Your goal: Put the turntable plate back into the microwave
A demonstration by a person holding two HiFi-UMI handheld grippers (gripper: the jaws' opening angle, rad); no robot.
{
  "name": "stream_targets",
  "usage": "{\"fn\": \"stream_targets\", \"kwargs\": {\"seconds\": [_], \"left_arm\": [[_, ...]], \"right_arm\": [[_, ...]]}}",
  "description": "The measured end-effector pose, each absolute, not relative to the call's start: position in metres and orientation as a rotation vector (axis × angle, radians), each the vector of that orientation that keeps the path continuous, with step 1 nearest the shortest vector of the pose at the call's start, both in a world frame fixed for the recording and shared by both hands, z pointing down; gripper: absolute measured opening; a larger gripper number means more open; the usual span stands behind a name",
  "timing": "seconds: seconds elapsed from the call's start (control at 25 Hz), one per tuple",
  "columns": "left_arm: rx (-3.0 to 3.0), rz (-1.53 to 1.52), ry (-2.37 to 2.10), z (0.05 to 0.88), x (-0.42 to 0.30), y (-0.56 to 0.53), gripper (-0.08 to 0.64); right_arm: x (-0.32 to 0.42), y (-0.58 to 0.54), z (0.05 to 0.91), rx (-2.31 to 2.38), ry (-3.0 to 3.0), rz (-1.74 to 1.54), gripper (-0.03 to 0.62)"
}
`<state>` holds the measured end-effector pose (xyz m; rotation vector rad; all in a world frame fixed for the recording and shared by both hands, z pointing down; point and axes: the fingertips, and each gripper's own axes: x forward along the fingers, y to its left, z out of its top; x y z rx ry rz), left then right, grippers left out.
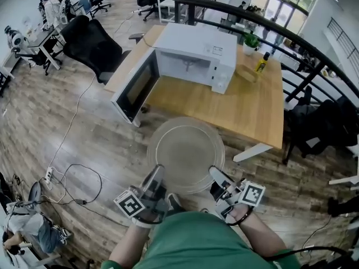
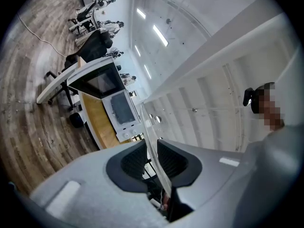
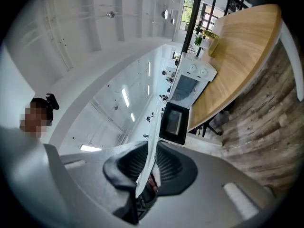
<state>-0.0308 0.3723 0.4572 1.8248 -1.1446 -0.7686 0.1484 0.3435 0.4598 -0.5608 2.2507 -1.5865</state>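
I hold a clear glass turntable plate (image 1: 186, 153) flat in the air, in front of the table's near edge. My left gripper (image 1: 156, 175) is shut on the plate's near left rim, and my right gripper (image 1: 217, 176) is shut on its near right rim. Each gripper view shows the plate edge-on (image 2: 153, 148) (image 3: 151, 158), pressed between the dark pads. The white microwave (image 1: 193, 58) stands on the wooden table (image 1: 247, 108) ahead, its door (image 1: 136, 86) swung wide open to the left and its cavity (image 1: 185, 66) showing.
A yellow bottle (image 1: 261, 63) and a small potted plant (image 1: 250, 40) stand right of the microwave. Black office chairs (image 1: 95, 43) sit left of the table. Cables and a power strip (image 1: 49, 176) lie on the wood floor at left. A dark railing (image 1: 291, 38) curves behind the table.
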Motion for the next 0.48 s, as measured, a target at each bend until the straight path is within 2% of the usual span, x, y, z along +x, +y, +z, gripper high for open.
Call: {"fn": "stream_targets", "kwargs": {"seconds": [0.48], "left_arm": [[1.83, -0.757, -1.071, 0.467, -0.096, 0.33, 0.077]], "right_arm": [[0.084, 0.309, 0.463, -0.61, 2.222, -1.556, 0.054]]}}
